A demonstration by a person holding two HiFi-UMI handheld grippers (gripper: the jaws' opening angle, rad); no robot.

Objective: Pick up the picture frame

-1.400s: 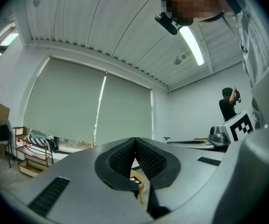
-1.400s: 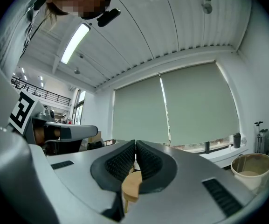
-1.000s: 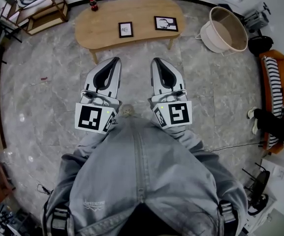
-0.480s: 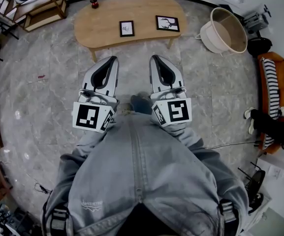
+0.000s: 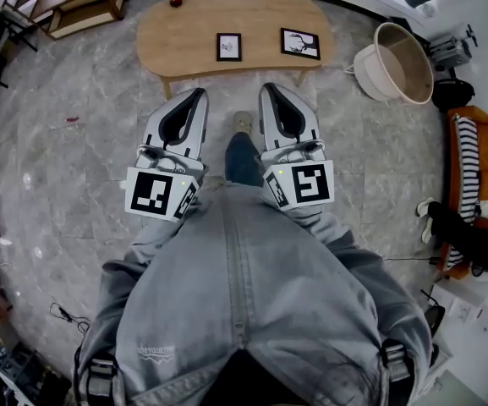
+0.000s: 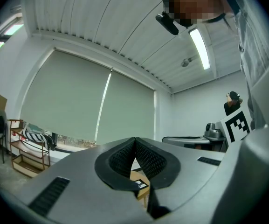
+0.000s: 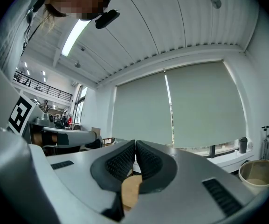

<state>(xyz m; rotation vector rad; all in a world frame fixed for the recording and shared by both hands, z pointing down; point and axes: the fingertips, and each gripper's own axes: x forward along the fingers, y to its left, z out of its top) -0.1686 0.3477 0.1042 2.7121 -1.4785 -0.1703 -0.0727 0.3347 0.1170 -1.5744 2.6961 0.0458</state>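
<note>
Now nearer the table [image 5: 184, 36] and picture frames [image 5: 228, 46] [image 5: 300, 43]: left gripper [image 5: 196, 97] and right gripper [image 5: 271, 92], fingers [image 6: 121, 157] together, empty.

The head camera sits high and looks almost straight down at the floor [image 5: 57, 167]. The wooden table [image 5: 193, 36] is far off at 12 o'clock. The left gripper [image 5: 198, 94] and right gripper [image 5: 270, 88] are close below, near the middle. Each gripper camera sits right behind its own jaws and looks flat across the room at the window blind [image 7: 195, 106]. All three views share the table. Head and left views share the shelf [image 5: 83, 19] at 11 o'clock. Head and right views share the basket [image 5: 364, 62] at 2 o'clock.
</note>
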